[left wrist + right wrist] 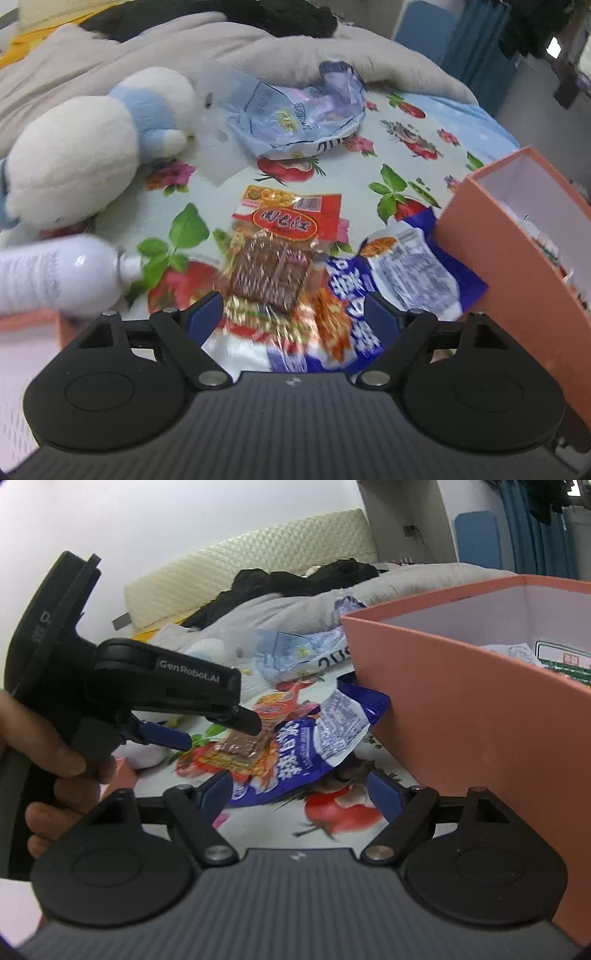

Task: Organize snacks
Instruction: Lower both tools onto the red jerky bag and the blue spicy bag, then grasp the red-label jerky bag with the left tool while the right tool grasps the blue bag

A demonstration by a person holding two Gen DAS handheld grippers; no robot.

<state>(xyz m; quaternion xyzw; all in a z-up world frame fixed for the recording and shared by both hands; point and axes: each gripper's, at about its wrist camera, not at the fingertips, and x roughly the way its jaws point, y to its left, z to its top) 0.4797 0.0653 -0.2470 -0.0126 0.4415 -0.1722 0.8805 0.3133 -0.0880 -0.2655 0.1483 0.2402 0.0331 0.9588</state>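
Spread wide over loose snacks on floral sheet: left gripper (293, 314) above red spicy-strip pkt (284, 240) at ctr frame, right gripper (301, 788) above blue-purple pkt (306, 742), both empty, likely lining up pickups for orange box (443, 709) at right.

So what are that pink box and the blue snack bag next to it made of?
The pink box looks like stiff cardboard: matte salmon outside, white inside, straight thin walls with crisp edges. The blue snack bag seems to be thin plastic film, glossy and crinkled, with printed lettering and a crimped end seal; whether it is foil-lined I cannot tell.
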